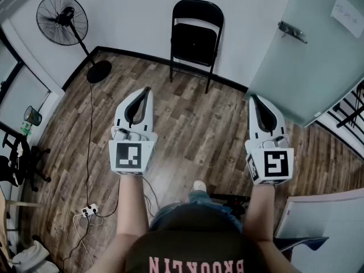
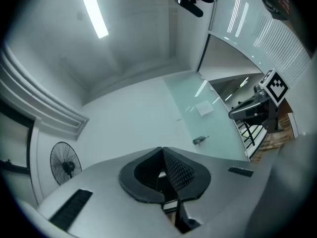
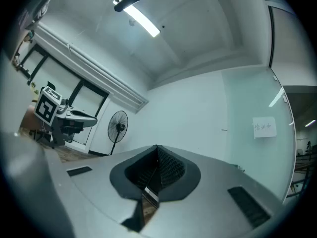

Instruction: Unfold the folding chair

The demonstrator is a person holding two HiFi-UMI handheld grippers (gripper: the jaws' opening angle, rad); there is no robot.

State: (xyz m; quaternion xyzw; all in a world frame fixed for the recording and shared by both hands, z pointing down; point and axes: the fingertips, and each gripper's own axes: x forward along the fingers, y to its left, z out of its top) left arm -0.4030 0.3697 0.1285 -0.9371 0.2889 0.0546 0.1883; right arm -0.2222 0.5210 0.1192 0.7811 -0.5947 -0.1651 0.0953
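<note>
A black folding chair (image 1: 196, 38) stands against the far white wall and looks folded flat. I hold both grippers out level in front of me, well short of the chair. My left gripper (image 1: 147, 90) is shut with nothing between its jaws, and in its own view the dark pads (image 2: 173, 170) meet. My right gripper (image 1: 253, 98) is likewise shut and empty, its pads (image 3: 166, 167) pressed together. Each gripper view shows the other gripper off to the side: the right gripper (image 2: 257, 105) and the left gripper (image 3: 59, 115). The chair is hidden in both gripper views.
A standing fan (image 1: 62, 19) is at the far left, its cable running to a power strip (image 1: 88, 211) on the wood floor. A frosted glass door (image 1: 307, 56) is at the right. A black office chair (image 1: 17, 158) sits at the left edge, and a white panel (image 1: 318, 220) at lower right.
</note>
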